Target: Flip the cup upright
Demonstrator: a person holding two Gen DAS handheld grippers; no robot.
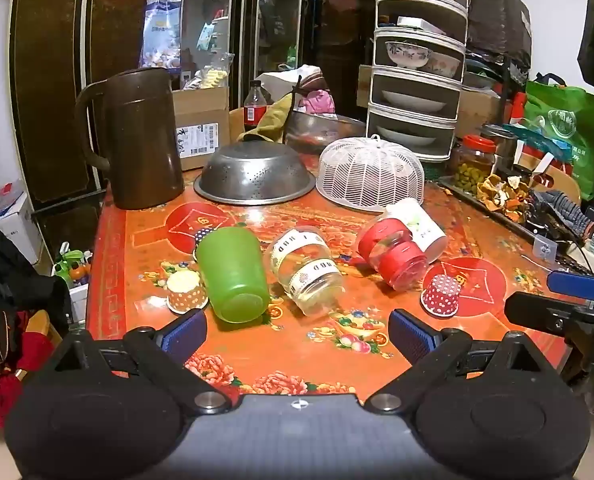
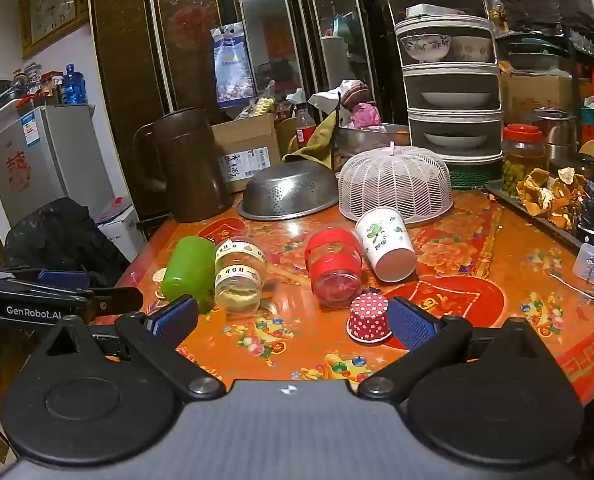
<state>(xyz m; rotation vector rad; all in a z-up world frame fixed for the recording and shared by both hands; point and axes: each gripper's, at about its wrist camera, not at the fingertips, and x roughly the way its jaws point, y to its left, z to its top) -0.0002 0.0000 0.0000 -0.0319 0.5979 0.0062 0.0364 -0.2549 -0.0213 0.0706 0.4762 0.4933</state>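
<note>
Four cups lie on their sides in a row on the red-orange table (image 1: pixel 297 352): a green plastic cup (image 1: pixel 233 274), a clear cup with cream bands (image 1: pixel 307 270), a clear cup with red bands (image 1: pixel 393 254) and a white paper cup (image 1: pixel 417 224). The same row shows in the right wrist view: green (image 2: pixel 187 268), clear (image 2: pixel 239 274), red (image 2: pixel 335 266), white (image 2: pixel 385 242). Small polka-dot paper cups stand upside down: a red one (image 1: pixel 441 294) (image 2: pixel 369 317) and an orange one (image 1: pixel 186 291). My left gripper (image 1: pixel 297 336) is open and empty, short of the cups. My right gripper (image 2: pixel 293 320) is open and empty, its right finger beside the red dotted cup.
At the back stand a brown jug (image 1: pixel 137 140), an upturned steel colander (image 1: pixel 255 176), a white mesh food cover (image 1: pixel 371 176) and a tiered dish rack (image 1: pixel 417 60). A tray of dried peel (image 1: pixel 501 194) and a pickle jar (image 1: pixel 475 160) sit on the right.
</note>
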